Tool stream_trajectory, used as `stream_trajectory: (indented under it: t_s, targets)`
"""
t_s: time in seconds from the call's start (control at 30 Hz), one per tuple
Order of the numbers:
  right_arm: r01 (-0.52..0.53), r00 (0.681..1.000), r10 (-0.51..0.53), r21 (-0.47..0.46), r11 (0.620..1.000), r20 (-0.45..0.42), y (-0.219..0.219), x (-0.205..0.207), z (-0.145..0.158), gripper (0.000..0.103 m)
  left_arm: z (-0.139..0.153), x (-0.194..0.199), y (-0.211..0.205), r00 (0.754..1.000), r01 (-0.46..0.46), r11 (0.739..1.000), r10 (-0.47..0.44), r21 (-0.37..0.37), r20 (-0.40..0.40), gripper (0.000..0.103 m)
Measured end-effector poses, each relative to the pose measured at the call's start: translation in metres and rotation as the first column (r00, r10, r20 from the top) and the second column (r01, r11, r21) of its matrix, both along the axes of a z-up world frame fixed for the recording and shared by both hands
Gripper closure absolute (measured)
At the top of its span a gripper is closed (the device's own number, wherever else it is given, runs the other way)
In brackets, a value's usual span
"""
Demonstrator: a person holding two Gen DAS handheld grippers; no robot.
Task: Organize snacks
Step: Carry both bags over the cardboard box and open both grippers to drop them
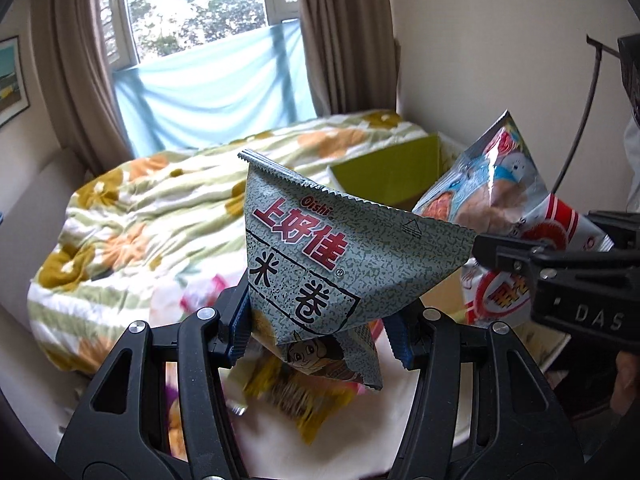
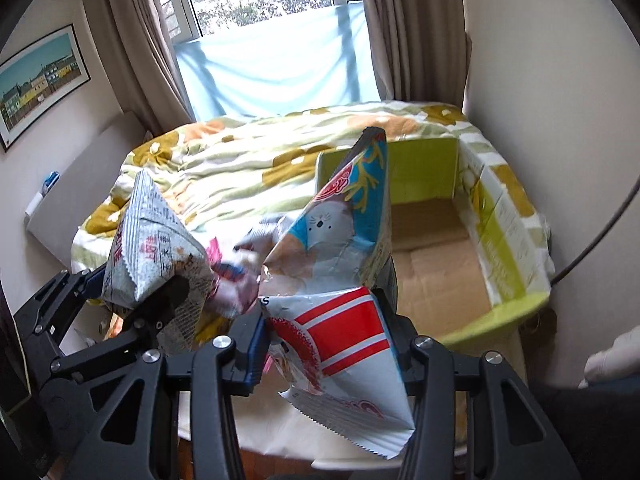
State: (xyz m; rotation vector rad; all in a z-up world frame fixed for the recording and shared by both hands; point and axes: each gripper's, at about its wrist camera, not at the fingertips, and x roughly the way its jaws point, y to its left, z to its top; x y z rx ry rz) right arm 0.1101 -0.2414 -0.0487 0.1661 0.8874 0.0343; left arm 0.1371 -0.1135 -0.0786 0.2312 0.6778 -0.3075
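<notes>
My left gripper is shut on a grey-green Oishi rice-roll bag, which stands up between its blue pads, lifted off the table. My right gripper is shut on a white bag with red stripes; a blue bag with a white cat drawing rises behind it, and whether it is held too I cannot tell. In the right wrist view, the left gripper with the grey-green bag is at the left. In the left wrist view, the right gripper with its bags is at the right.
An open cardboard box with green walls sits at the right, bare brown inside. More snack packs lie blurred on the white table below. Behind is a bed with a flowered quilt, curtains and a wall on the right.
</notes>
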Motion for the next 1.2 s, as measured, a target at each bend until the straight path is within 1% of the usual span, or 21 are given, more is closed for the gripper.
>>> stream_trajectory:
  t_s: [0.17, 0.33, 0.43, 0.57, 0.63, 0.77, 0.83, 0.87, 0.9, 0.93, 1.0, 1.07, 1.2]
  targets:
    - [-0.021, 1.000, 0.021, 0.006, 1.000, 0.019, -0.034, 0.034, 0.010, 0.060, 0.010, 0.042, -0.044, 1.000, -0.011, 1.000, 0.012, -0.011, 0.009, 0.051]
    - [-0.041, 0.999, 0.040, 0.006, 0.999, 0.023, -0.074, 0.074, 0.012, 0.060, 0.008, 0.094, -0.091, 0.999, -0.019, 1.000, 0.018, -0.025, -0.031, 0.051]
    - [-0.052, 0.999, 0.052, -0.004, 0.999, 0.009, -0.098, 0.102, 0.006, 0.060, -0.003, 0.126, -0.118, 0.997, -0.022, 1.000, 0.020, -0.018, -0.073, 0.051]
    - [-0.060, 0.998, 0.060, 0.000, 0.998, -0.027, -0.125, 0.131, -0.006, 0.060, -0.021, 0.172, -0.146, 0.986, -0.047, 0.999, 0.043, -0.024, -0.160, 0.051]
    - [-0.061, 0.997, 0.061, 0.006, 0.998, -0.049, -0.137, 0.144, -0.015, 0.060, -0.031, 0.187, -0.156, 0.980, -0.054, 0.999, 0.051, -0.009, -0.190, 0.051]
    - [-0.052, 0.994, 0.054, 0.027, 0.998, -0.090, -0.153, 0.158, -0.027, 0.060, -0.056, 0.205, -0.170, 0.968, -0.053, 0.998, 0.059, 0.030, -0.244, 0.051]
    - [-0.047, 0.993, 0.051, 0.037, 0.998, -0.108, -0.159, 0.161, -0.034, 0.060, -0.067, 0.211, -0.175, 0.957, -0.044, 0.998, 0.053, 0.038, -0.287, 0.045]
    - [-0.045, 0.992, 0.049, 0.039, 0.998, -0.113, -0.161, 0.163, -0.036, 0.060, -0.072, 0.210, -0.175, 0.954, -0.046, 0.998, 0.056, 0.040, -0.293, 0.032]
    - [-0.040, 0.992, 0.045, 0.039, 0.998, -0.119, -0.163, 0.163, -0.039, 0.060, -0.074, 0.210, -0.176, 0.954, -0.052, 0.997, 0.064, 0.050, -0.294, 0.010]
    - [-0.034, 0.992, 0.038, 0.038, 0.999, -0.123, -0.165, 0.163, -0.040, 0.060, -0.074, 0.210, -0.176, 0.956, -0.055, 0.997, 0.068, 0.053, -0.287, 0.002]
    - [-0.018, 0.991, 0.023, 0.045, 0.999, -0.132, -0.168, 0.160, -0.043, 0.060, -0.069, 0.206, -0.175, 0.962, -0.046, 0.998, 0.055, 0.040, -0.266, 0.000]
    - [-0.007, 0.990, 0.014, 0.049, 0.999, -0.139, -0.171, 0.158, -0.044, 0.060, -0.067, 0.203, -0.172, 0.962, -0.049, 0.998, 0.060, 0.046, -0.268, 0.000]
    - [0.001, 0.990, 0.008, 0.059, 0.998, -0.143, -0.175, 0.155, -0.046, 0.060, -0.065, 0.192, -0.159, 0.955, -0.059, 0.998, 0.065, 0.029, -0.290, 0.000]
